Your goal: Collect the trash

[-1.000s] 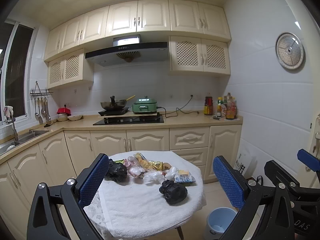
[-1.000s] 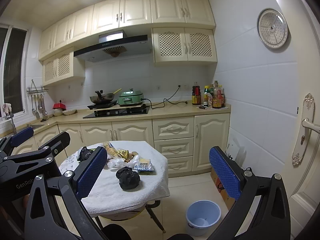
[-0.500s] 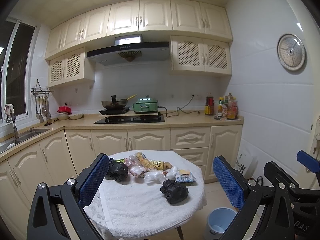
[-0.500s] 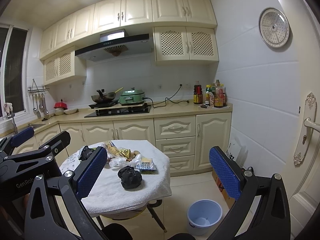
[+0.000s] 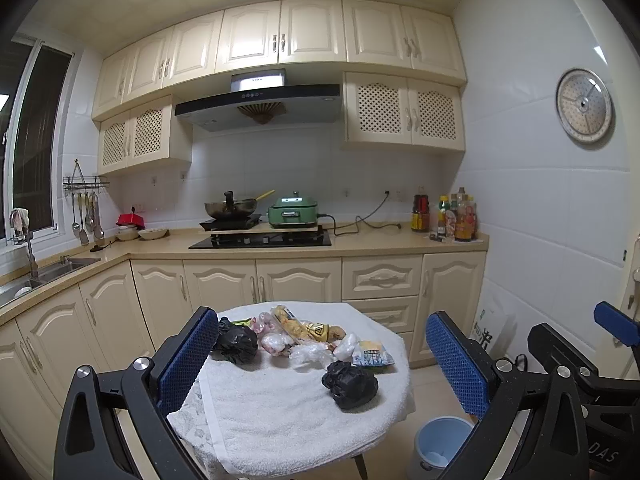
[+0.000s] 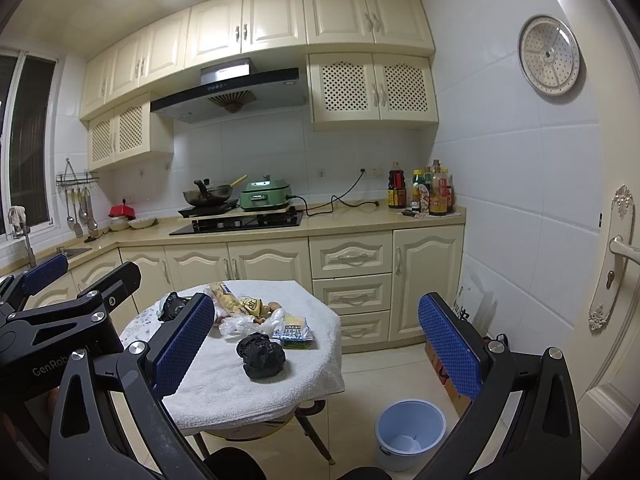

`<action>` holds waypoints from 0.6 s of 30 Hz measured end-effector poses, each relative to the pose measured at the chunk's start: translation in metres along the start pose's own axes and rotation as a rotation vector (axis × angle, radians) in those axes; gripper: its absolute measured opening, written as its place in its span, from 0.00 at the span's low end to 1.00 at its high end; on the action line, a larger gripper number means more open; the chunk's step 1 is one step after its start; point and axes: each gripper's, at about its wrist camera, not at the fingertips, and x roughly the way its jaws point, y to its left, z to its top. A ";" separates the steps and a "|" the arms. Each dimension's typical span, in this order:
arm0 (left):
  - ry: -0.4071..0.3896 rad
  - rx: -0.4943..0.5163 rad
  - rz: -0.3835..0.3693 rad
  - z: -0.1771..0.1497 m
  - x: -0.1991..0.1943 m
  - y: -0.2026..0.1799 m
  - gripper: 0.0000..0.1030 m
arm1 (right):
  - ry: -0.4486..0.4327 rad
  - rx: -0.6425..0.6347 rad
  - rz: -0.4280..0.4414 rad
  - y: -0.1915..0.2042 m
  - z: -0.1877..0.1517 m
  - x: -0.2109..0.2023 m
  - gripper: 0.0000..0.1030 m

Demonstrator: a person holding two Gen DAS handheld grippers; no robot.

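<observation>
Trash lies on a round table covered with a white towel (image 5: 280, 412) (image 6: 224, 384). A crumpled black bag (image 5: 350, 384) (image 6: 261, 355) sits near the table's right front. A second black bag (image 5: 236, 343) (image 6: 172, 306) lies at the left. Between them are clear plastic wrap (image 5: 310, 354) (image 6: 240, 322), snack packets (image 5: 304, 328) (image 6: 236, 302) and a blue-white packet (image 5: 372, 354) (image 6: 295, 330). A pale blue bin (image 5: 440, 446) (image 6: 410, 432) stands on the floor right of the table. My left gripper (image 5: 320, 364) and right gripper (image 6: 310, 340) are both open, held back from the table with nothing between their fingers.
Cream cabinets and a counter run along the back wall, with a wok (image 5: 230, 208), a green cooker (image 5: 294, 211) and bottles (image 5: 448, 214). A sink (image 5: 48, 272) is at the left. A door with a handle (image 6: 622, 248) is at the right. A cardboard box (image 6: 444, 372) sits by the wall.
Both views have drifted slightly, with the table shifting a little in frame. Both grippers stay open and nothing on the table has moved.
</observation>
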 end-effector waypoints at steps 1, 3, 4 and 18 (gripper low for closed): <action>0.000 -0.001 0.000 0.000 0.000 0.000 0.99 | -0.001 0.000 0.000 0.000 0.000 0.000 1.00; -0.001 0.001 0.002 0.000 0.000 0.000 0.99 | -0.003 -0.001 0.000 0.002 0.000 0.002 1.00; -0.001 0.000 0.002 0.000 0.001 0.000 0.99 | -0.001 0.000 0.002 0.001 0.000 0.001 1.00; 0.000 -0.001 0.000 -0.001 0.001 0.001 0.99 | 0.002 0.001 0.010 0.003 0.000 0.002 1.00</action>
